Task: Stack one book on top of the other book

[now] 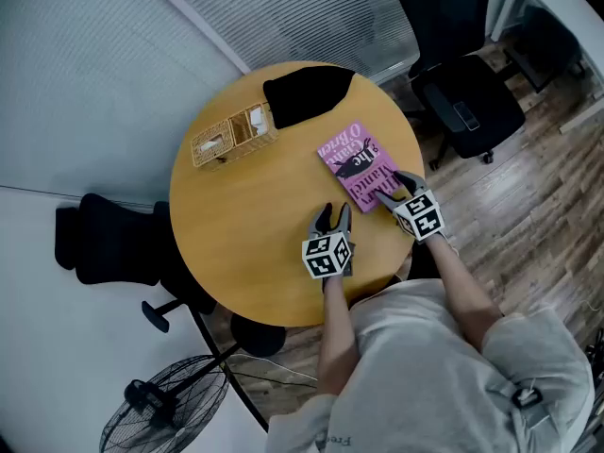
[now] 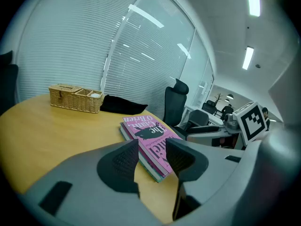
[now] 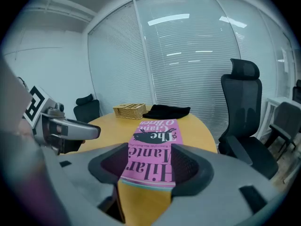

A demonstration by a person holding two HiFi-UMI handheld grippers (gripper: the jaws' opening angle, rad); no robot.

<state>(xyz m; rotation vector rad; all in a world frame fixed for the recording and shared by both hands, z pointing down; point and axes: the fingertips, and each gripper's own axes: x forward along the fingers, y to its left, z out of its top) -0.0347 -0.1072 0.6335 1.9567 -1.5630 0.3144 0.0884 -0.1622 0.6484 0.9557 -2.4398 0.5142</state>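
Head view shows us a round yellow table (image 1: 236,234); on its right side lies the pink book (image 1: 357,163); it sits on top of the other book (image 2: 149,168), whose edge peeks out under it in the left gripper view; so the two books lie flat, one on the other. Our right gripper (image 1: 396,192) is over the near end of the pink book; in the right gripper view its jaws stand wide apart with the pink cover showing in the gap, and the pads do not squeeze it. Our left gripper (image 1: 335,215) is just beside the two books, over bare wood; its jaws are wide too, and nothing is in them. Farther back we see a woven basket (image 1: 234,135) and a black cloth (image 1: 307,92); the cloth is near the far end of the pink book; the basket is just beside the cloth.
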